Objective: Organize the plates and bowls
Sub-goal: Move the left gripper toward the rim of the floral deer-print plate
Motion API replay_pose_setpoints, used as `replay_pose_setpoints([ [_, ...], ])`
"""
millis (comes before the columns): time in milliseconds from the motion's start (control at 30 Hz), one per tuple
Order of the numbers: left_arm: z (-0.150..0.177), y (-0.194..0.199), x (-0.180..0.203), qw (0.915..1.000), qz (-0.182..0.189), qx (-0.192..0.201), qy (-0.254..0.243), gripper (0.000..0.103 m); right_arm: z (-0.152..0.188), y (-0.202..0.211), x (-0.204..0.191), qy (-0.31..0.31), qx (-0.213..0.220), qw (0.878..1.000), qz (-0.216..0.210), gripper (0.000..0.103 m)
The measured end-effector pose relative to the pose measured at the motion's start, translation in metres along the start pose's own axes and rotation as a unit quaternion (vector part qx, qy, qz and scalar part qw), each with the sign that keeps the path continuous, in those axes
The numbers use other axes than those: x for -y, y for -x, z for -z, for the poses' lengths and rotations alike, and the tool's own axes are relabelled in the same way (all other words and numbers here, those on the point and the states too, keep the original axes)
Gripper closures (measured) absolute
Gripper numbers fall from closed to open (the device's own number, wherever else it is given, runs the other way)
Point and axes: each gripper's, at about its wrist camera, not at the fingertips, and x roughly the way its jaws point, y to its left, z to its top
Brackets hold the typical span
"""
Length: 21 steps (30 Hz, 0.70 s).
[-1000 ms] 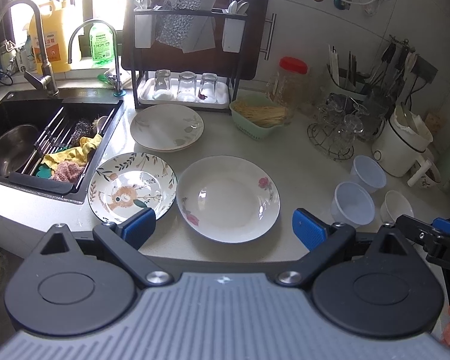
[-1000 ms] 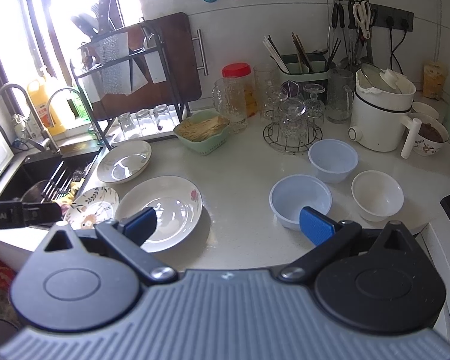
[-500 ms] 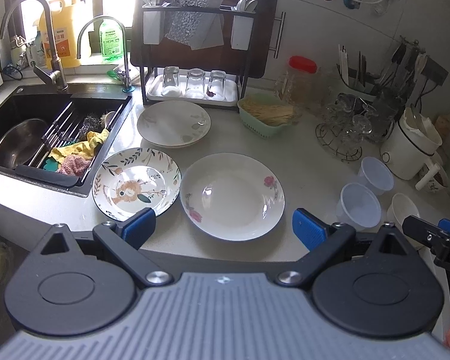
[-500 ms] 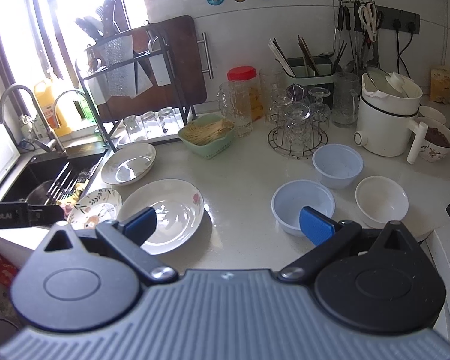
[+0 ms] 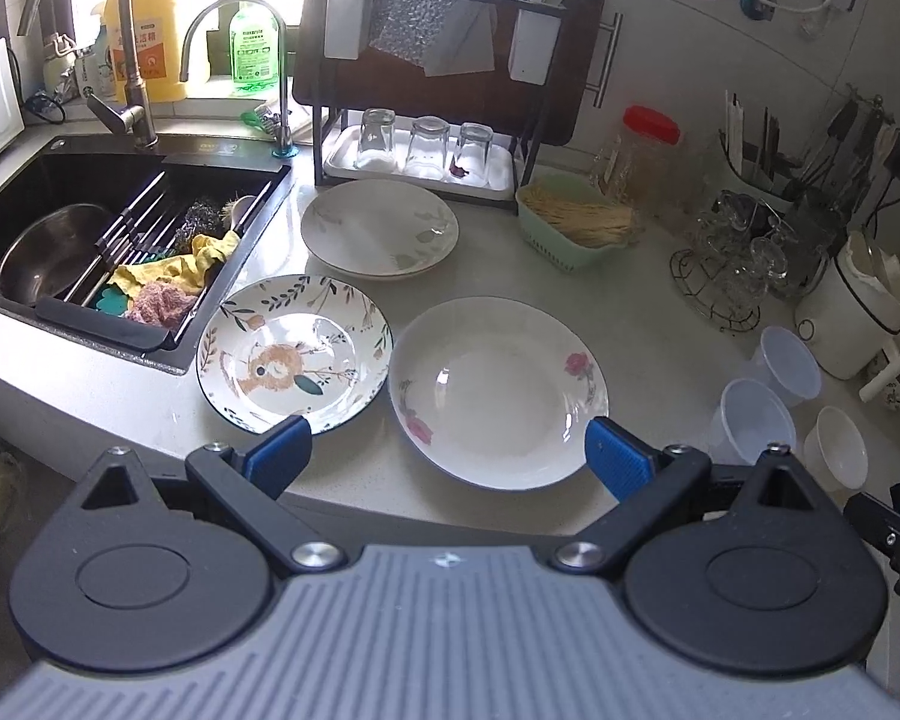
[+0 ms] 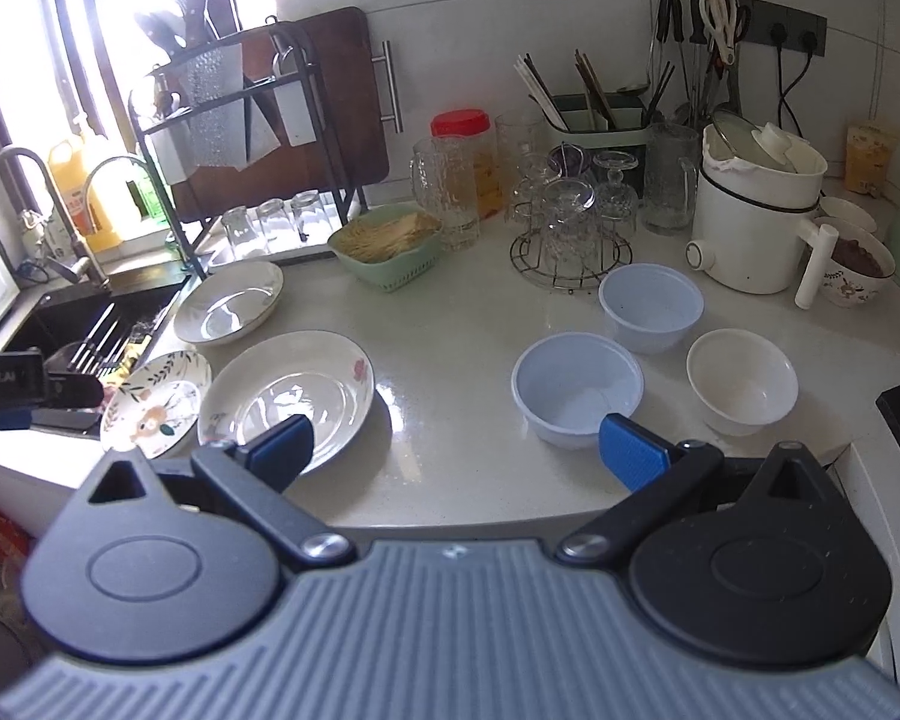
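Observation:
Three plates lie on the white counter: a patterned plate by the sink, a white rose plate beside it, and a leaf-print plate behind them, perhaps stacked on another. To the right stand two pale blue bowls and a white bowl. My left gripper is open, held above the counter's front edge before the rose plate. My right gripper is open above the edge, between the rose plate and the near blue bowl. Neither holds anything.
A black sink with a steel bowl and cloths lies at the left. A dish rack with upturned glasses stands at the back. A green basket, glassware stand, white kettle and a patterned cup crowd the back right.
Both grippers have drifted slightly, so the plates and bowls sit a little differently in view. Nothing on the counter has moved; both grippers stay open.

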Motion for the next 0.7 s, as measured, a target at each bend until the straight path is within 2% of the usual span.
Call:
replay_pose_setpoints([
  [167,-0.025,-0.021,-0.032,0.9993,0.013,-0.005,-0.036,0.004,0.006,-0.023,-0.029,-0.017,0.0,1.0,0.024,0.0],
  [333,-0.041,-0.035,-0.065,0.9974,0.013,-0.005,-0.071,0.004,0.008,-0.036,-0.062,-0.024,-0.004,1.0,0.003,0.0],
  [433,-0.051,-0.045,-0.088,0.9975,0.02,-0.01,-0.067,0.004,0.002,-0.038,-0.084,-0.013,0.005,0.999,-0.032,0.0],
  [567,-0.059,-0.062,-0.117,0.9979,0.018,-0.015,-0.06,0.004,0.0,-0.046,-0.116,0.0,-0.001,1.0,-0.014,0.0],
  [700,-0.066,-0.078,-0.143,0.9985,0.022,-0.019,-0.046,0.004,0.006,-0.059,-0.135,-0.006,-0.022,0.999,-0.041,0.004],
])
